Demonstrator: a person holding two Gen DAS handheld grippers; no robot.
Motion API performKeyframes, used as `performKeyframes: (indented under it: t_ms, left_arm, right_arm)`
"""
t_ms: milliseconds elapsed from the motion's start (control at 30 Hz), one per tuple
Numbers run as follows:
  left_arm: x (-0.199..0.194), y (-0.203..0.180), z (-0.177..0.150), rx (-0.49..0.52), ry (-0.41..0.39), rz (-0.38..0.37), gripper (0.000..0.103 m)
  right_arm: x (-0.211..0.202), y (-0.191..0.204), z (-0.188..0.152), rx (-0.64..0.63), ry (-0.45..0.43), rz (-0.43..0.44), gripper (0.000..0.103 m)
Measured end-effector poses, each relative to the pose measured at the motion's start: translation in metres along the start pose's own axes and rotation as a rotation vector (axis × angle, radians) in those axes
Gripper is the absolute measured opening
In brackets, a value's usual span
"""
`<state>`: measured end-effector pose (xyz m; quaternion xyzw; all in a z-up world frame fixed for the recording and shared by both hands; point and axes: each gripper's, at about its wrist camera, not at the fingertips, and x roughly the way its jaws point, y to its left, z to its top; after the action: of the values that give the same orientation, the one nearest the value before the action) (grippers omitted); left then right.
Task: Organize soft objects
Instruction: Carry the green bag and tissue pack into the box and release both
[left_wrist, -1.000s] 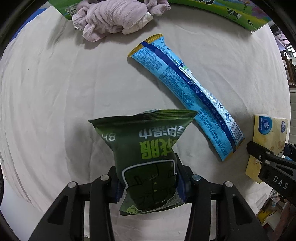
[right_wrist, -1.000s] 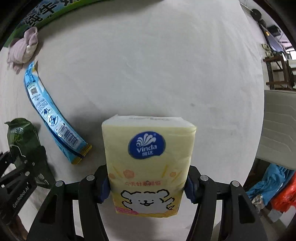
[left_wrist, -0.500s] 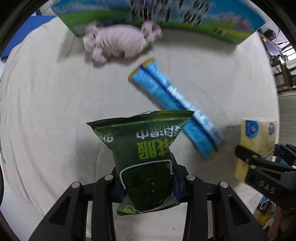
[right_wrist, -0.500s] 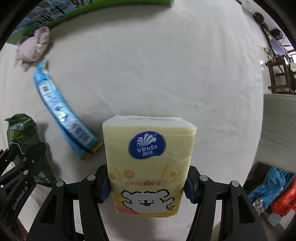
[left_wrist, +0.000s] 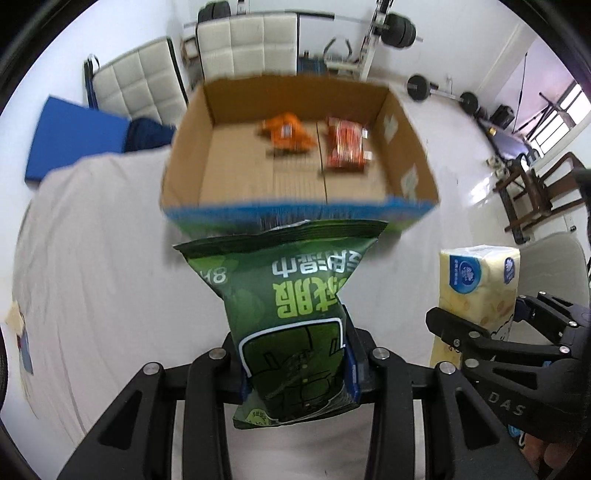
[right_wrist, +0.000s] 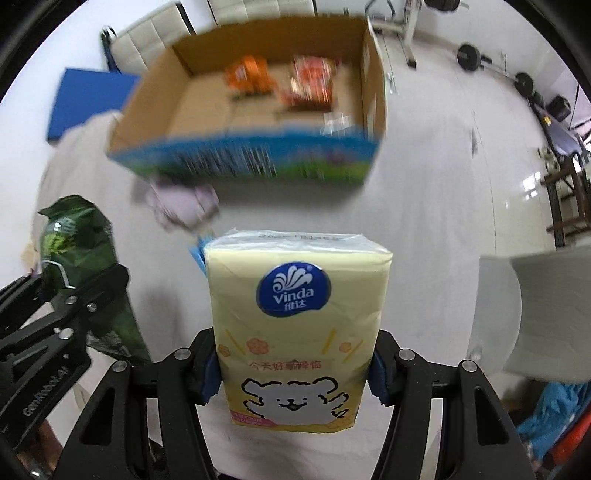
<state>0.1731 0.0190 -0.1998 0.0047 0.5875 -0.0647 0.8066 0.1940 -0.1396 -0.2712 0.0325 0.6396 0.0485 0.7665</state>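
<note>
With the left gripper (left_wrist: 295, 363) pinching the crinkly green foil snack bag (left_wrist: 291, 314) and the right gripper (right_wrist: 295, 373) clamping the yellow plastic-wrapped tissue pack (right_wrist: 295, 325), each should clear the open brown cardboard box (left_wrist: 295, 214) wall before letting go.

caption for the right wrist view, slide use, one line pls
Right gripper holds a yellow tissue pack before an open cardboard box.
</note>
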Motion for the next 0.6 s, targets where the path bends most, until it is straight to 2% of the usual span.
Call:
performKeyframes:
  t_ms: [233,433,600]
  left_arm:
    - [-0.018,0.013,0.044,0.019,-0.096,0.030,0.034]
    - [-0.014,0.023,0.073,0.018,-0.140,0.051,0.034]
    - [0.001,0.041,0.100,-0.016,-0.121,0.038,0.034]
  right_arm:
    - [-0.056,0.008,0.055,-0.011,-0.110,0.010,0.064]
    - [-0.062,0.013,0.082,-0.020,-0.135,0.015,0.064]
    - [-0.045,0.022,0.104,-0.030,-0.122,0.036,0.064]
